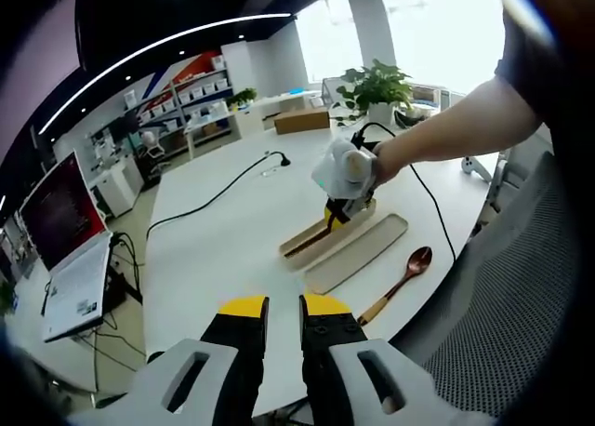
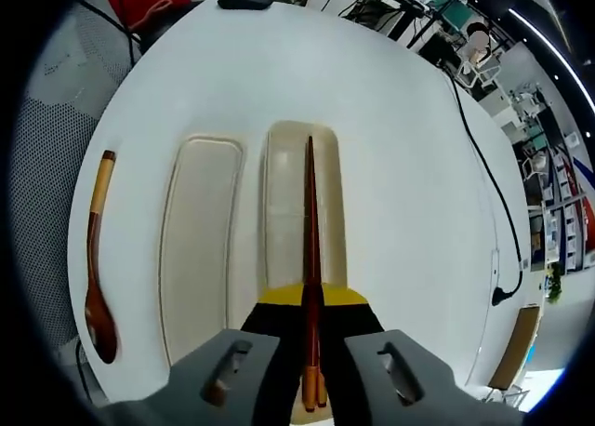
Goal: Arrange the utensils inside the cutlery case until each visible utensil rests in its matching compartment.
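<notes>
**Chopsticks over the case, spoon waiting on the table**

Your right gripper (image 2: 311,352) is clamping the chopsticks (image 2: 310,249) between its jaws, holding them lengthwise over the right-hand tray of the cutlery case (image 2: 284,184); whether their tips are touching the tray is hard to tell. The second tray (image 2: 200,249) is lying just beside it. The wooden spoon (image 2: 98,259) is resting on the white table (image 2: 400,166), beside that tray. Your left gripper (image 1: 284,305) is hovering near the table edge, its jaws slightly apart and gripping nothing.
</notes>
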`<move>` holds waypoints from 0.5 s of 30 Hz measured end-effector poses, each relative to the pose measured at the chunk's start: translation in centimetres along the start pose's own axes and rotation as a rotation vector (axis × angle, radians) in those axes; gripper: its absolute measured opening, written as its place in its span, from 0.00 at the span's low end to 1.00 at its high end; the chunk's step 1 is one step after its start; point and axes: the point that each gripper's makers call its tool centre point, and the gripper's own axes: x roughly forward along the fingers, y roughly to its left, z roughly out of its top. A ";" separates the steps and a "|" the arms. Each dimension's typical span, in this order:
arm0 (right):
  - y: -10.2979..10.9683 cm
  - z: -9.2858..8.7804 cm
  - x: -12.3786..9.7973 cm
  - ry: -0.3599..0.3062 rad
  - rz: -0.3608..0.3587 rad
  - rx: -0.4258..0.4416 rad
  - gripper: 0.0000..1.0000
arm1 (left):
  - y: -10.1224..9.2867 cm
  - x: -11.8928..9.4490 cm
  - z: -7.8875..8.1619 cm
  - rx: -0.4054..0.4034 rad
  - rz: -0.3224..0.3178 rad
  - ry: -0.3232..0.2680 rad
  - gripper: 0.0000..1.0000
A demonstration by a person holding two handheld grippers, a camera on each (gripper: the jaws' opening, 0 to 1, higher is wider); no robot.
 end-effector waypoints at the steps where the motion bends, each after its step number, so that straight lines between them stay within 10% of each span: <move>1: 0.0 0.0 0.0 0.001 0.002 -0.005 0.00 | 0.0 0.0 0.0 0.001 0.000 0.001 0.13; 15: -0.8 0.2 -1.3 -0.034 -0.051 -0.019 0.11 | 0.0 0.0 0.0 0.003 -0.002 0.001 0.13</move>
